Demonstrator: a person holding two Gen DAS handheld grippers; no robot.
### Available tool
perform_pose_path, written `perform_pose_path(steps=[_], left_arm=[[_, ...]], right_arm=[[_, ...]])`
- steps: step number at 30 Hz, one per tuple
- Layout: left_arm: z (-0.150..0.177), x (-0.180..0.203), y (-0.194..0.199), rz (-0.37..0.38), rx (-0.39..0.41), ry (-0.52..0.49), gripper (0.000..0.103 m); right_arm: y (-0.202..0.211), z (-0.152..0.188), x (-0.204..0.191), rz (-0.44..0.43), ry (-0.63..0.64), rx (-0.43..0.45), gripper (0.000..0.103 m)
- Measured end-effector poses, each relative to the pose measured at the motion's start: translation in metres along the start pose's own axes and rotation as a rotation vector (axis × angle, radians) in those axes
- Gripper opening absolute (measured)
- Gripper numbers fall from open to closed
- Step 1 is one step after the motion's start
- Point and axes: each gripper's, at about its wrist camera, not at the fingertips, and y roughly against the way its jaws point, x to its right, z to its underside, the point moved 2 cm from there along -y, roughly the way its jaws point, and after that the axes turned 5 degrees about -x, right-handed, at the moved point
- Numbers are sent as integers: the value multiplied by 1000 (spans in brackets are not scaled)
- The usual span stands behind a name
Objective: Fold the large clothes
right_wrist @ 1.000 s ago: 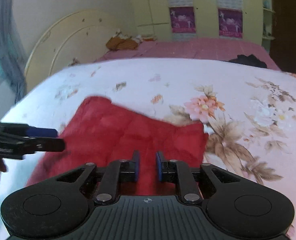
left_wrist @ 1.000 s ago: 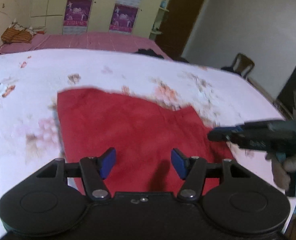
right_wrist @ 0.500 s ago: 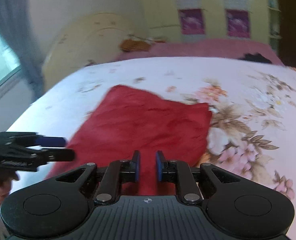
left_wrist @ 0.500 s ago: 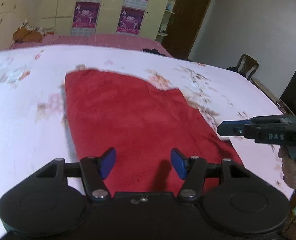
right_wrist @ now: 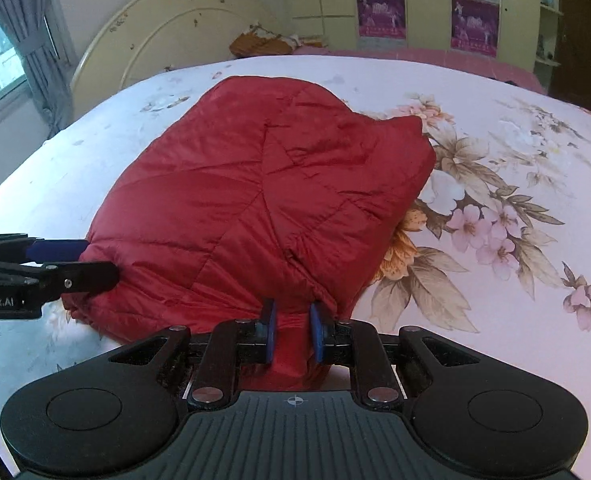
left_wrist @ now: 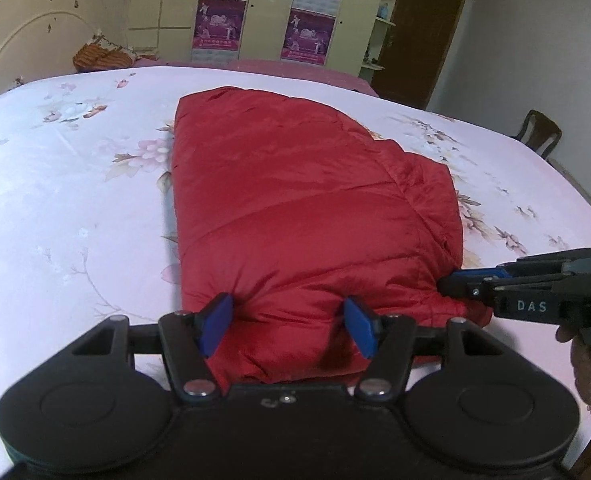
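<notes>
A red quilted jacket [left_wrist: 303, 208] lies folded on the floral bed sheet [left_wrist: 63, 184]; it also shows in the right wrist view [right_wrist: 263, 200]. My left gripper [left_wrist: 289, 326] is open, its blue pads on either side of the jacket's near edge with fabric bulging between them. My right gripper [right_wrist: 291, 332] is shut on a bunch of the jacket's near hem. The right gripper also shows in the left wrist view [left_wrist: 455, 284] at the jacket's near right corner. The left gripper shows in the right wrist view [right_wrist: 91, 260] at the near left corner.
A cream headboard [right_wrist: 167, 36] stands at the bed's far left end. A pink blanket and an orange bundle [left_wrist: 99, 58] lie at the back. A wardrobe with purple posters [left_wrist: 263, 12], a brown door [left_wrist: 423, 32] and a chair [left_wrist: 539, 132] stand beyond the bed.
Both grippers have dropped down and forward to the jacket's near edge. The jacket now fills more of both views. The right gripper now pinches red fabric.
</notes>
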Motion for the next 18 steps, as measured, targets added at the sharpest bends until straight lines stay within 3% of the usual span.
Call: perform_pose_path(steps=[8,11,14,18], left_arm=[[6,3,15,-14,17,22,60],[6,3,12,-19,12,22,60],[6,3,12,-30,3,23,61],[6,9,32,-47,15,31,59]], right_arm=[[36,-12,9,15,-50,130,16],[21,-23,19,15,-103,101,16],[3,-23,21,47,-104,8,16],[44,-12,14,18,-109,74,16]])
